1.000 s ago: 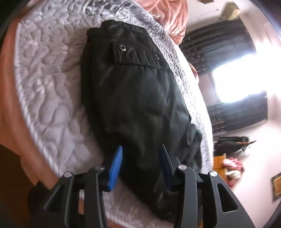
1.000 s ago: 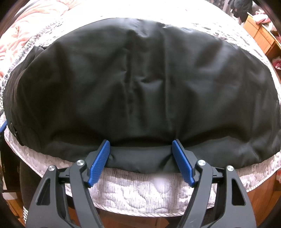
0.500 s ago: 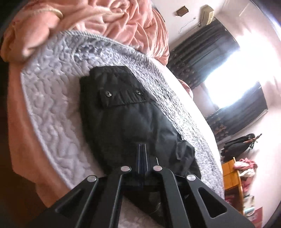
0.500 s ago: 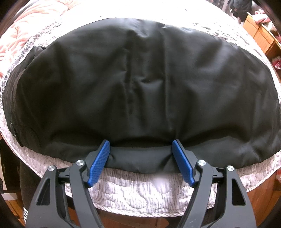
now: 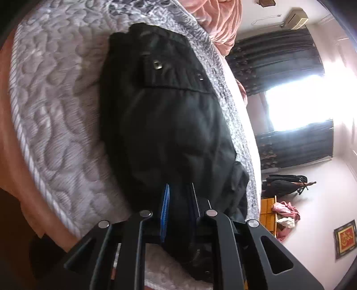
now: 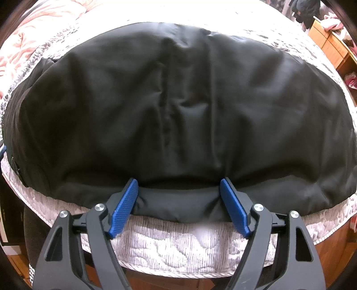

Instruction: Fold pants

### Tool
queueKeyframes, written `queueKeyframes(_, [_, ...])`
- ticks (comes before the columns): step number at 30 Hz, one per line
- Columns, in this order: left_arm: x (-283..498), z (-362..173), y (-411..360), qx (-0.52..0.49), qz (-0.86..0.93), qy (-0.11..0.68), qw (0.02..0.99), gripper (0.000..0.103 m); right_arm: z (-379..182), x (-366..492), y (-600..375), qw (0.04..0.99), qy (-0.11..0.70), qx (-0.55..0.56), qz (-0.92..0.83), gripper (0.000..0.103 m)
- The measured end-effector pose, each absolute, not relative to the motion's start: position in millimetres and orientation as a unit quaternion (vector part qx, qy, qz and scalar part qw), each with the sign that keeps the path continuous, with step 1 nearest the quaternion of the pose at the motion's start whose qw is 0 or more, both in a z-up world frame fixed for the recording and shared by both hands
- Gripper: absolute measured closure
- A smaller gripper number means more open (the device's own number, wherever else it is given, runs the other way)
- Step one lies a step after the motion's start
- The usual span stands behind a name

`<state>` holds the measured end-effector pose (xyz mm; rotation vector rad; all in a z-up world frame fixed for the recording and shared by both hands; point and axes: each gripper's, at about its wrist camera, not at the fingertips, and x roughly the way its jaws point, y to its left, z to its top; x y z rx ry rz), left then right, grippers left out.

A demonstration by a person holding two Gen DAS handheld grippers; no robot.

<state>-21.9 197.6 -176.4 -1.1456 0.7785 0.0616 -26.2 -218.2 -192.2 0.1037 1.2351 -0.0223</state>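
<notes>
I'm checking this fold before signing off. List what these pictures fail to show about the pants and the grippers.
- Left wrist view: the left gripper has its fingertips buried in the black pants, so what they pinch is hidden; motion blur adds to it.
- Right wrist view: the layers under the pants' top panel are covered.
- Right wrist view: the right gripper blocks the hem between its fingers.

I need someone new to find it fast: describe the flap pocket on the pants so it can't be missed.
Start at the grey quilted bedspread and find the black pants lying on it. Follow them to the end farthest from the left gripper, toward the pink blanket. The pocket flap is there: a raised black band, the only part carrying two metal snaps.
</notes>
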Motion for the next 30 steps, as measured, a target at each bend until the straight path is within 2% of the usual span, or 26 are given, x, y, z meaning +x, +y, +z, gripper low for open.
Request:
queueKeyframes(2, [-17,-175,198,-0.531,0.028,0.361,0.766,0.073,-192,-25,-218,0.814,0.579,0.047,-0.011,0.026])
queueKeyframes(6, [-9,-177,201,-0.547,0.039,0.372,0.749,0.057,-192,-25,-218,0.815,0.577,0.048,-0.008,0.026])
queueKeyframes(7, [-9,-177,202,-0.546,0.044,0.384,0.744,0.048,-192,-25,-218,0.815,0.578,0.049,-0.007,0.026])
queueKeyframes(8, [-10,-177,202,-0.549,0.042,0.388,0.739,0.044,-192,-25,-218,0.815,0.578,0.049,-0.006,0.026])
queueKeyframes(16, [-12,-189,176,-0.569,-0.019,0.421,0.706,0.042,-192,-20,-215,0.814,0.578,0.044,-0.008,0.021])
queueKeyframes(22, [2,-201,170,-0.608,-0.035,0.408,0.680,0.038,-194,-16,-213,0.815,0.578,0.044,-0.006,0.021])
queueKeyframes(24, [2,-201,173,-0.631,-0.054,0.380,0.675,0.041,-194,-15,-212,0.815,0.578,0.043,-0.006,0.020])
queueKeyframes(26, [3,-198,178,-0.636,-0.059,0.354,0.684,0.052,-194,-16,-212,0.815,0.578,0.043,-0.006,0.020])
queueKeyframes(30, [15,-190,190,-0.605,-0.027,0.351,0.714,0.055,-194,-16,-211,0.815,0.578,0.042,-0.005,0.019])
